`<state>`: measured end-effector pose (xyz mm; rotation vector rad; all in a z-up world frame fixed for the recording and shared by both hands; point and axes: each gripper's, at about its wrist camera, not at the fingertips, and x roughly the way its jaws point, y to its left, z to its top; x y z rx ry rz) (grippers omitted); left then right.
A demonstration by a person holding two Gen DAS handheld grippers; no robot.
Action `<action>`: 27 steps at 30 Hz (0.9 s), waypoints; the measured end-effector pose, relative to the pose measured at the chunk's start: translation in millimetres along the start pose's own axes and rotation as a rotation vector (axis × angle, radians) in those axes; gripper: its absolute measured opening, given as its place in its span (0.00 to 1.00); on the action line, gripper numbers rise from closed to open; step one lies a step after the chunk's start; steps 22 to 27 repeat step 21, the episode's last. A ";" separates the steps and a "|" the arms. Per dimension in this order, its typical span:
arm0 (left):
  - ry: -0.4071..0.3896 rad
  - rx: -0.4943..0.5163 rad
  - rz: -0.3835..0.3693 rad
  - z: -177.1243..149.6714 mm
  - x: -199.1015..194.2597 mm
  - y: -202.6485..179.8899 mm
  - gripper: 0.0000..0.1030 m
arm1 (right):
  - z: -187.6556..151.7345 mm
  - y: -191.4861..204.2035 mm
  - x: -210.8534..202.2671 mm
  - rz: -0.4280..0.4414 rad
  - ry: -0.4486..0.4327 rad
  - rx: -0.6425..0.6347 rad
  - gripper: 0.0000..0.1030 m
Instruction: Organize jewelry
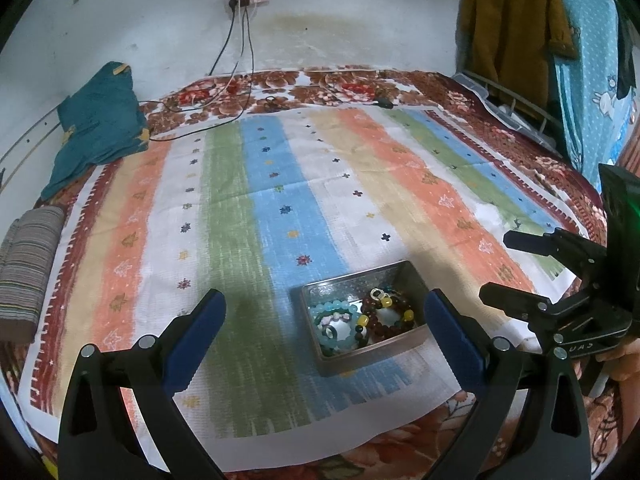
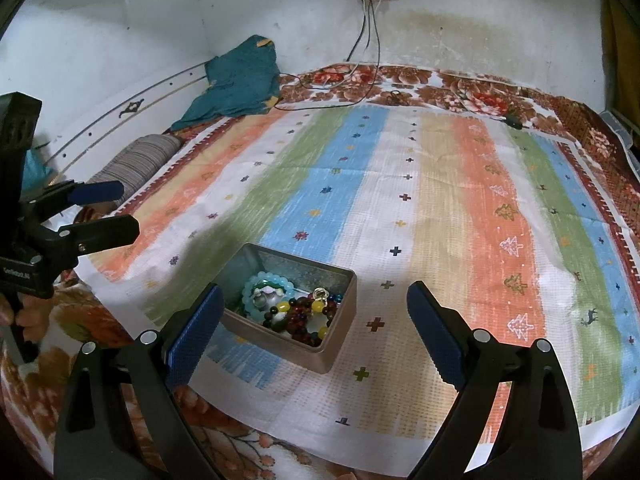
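Although the beads in the metal box lie tangled, a pale blue bracelet and a dark red bead string can be told apart, while the small rings among them are hard to make out. The box stands on the striped cloth that covers the bed. Only the right wrist view shows part of a hand, cut off at the edge, holding the left gripper's handle. The left gripper hovers with its fingers wide apart around the near side of the box and holds nothing. The right gripper hovers likewise, fingers spread and empty, the box just beside its left finger.
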<state>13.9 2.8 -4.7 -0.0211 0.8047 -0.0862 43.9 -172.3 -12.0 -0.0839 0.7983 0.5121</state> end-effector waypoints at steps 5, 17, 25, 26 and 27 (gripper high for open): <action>-0.003 0.001 0.011 -0.1 0.0 1.1 0.94 | -0.3 0.4 0.3 0.001 0.002 0.000 0.90; -0.004 -0.006 0.056 2.0 -0.2 1.5 0.94 | -3.5 5.8 4.1 0.006 0.010 -0.003 0.90; -0.006 -0.007 0.058 2.6 -1.0 1.8 0.94 | -4.1 5.9 4.1 0.008 0.014 -0.003 0.90; -0.006 -0.007 0.058 2.6 -1.0 1.8 0.94 | -4.1 5.9 4.1 0.008 0.014 -0.003 0.90; -0.006 -0.007 0.058 2.6 -1.0 1.8 0.94 | -4.1 5.9 4.1 0.008 0.014 -0.003 0.90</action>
